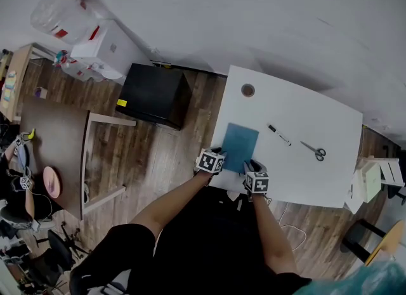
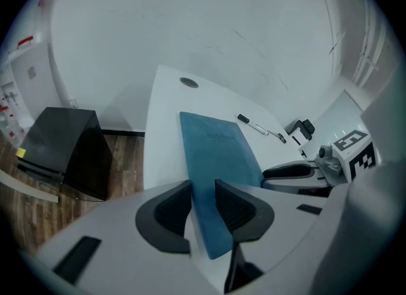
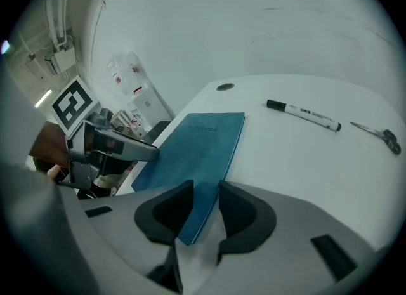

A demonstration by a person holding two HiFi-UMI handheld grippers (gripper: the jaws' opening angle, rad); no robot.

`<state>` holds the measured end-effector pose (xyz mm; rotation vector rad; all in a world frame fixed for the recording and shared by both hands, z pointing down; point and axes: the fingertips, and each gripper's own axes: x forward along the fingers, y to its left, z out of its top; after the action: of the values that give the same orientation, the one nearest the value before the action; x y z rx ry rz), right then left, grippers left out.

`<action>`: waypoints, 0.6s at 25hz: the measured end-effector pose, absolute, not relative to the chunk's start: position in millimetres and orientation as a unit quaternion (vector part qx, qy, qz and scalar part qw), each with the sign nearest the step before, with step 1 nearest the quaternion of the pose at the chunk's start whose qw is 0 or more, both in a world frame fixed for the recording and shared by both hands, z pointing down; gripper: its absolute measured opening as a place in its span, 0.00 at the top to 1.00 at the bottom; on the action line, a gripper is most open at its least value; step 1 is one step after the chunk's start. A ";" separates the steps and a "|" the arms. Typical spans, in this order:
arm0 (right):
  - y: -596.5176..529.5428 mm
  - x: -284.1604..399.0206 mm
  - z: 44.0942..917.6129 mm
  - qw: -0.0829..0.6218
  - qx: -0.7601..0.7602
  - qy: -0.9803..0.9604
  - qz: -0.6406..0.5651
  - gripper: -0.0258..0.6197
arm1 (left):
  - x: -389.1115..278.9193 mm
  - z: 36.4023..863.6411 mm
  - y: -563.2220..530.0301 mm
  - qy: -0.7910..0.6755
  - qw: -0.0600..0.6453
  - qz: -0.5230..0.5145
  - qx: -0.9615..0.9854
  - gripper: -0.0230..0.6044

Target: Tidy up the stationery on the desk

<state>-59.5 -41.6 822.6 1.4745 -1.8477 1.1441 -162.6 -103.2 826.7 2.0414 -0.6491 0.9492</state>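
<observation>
Though their jaws partly hide the near edge of the blue notebook (image 2: 216, 151), the left gripper (image 2: 203, 208) and right gripper (image 3: 205, 208) both stand open, clamping nothing.

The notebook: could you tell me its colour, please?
The notebook is teal blue, clearest in the right gripper view.

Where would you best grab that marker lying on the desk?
Probably mid-barrel on the marker, coming from above with jaws across its narrow width: it lies flat on the desk, apart from the notebook and scissors.
</observation>
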 end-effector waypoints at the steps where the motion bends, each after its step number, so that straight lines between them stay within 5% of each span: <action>1: -47.5 -61.2 822.5 0.259 0.539 -0.684 0.418 0.78 | -165.3 827.0 -107.2 -0.258 0.388 0.374 0.802 0.77; 15: -48.3 -53.4 808.2 0.239 0.535 -0.690 0.425 0.78 | -182.2 820.3 -105.0 -0.271 0.397 0.343 0.807 0.77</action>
<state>-53.4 -48.3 808.2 1.4654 -1.8902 1.1632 -182.2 -105.0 820.3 2.0436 -0.6876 0.8676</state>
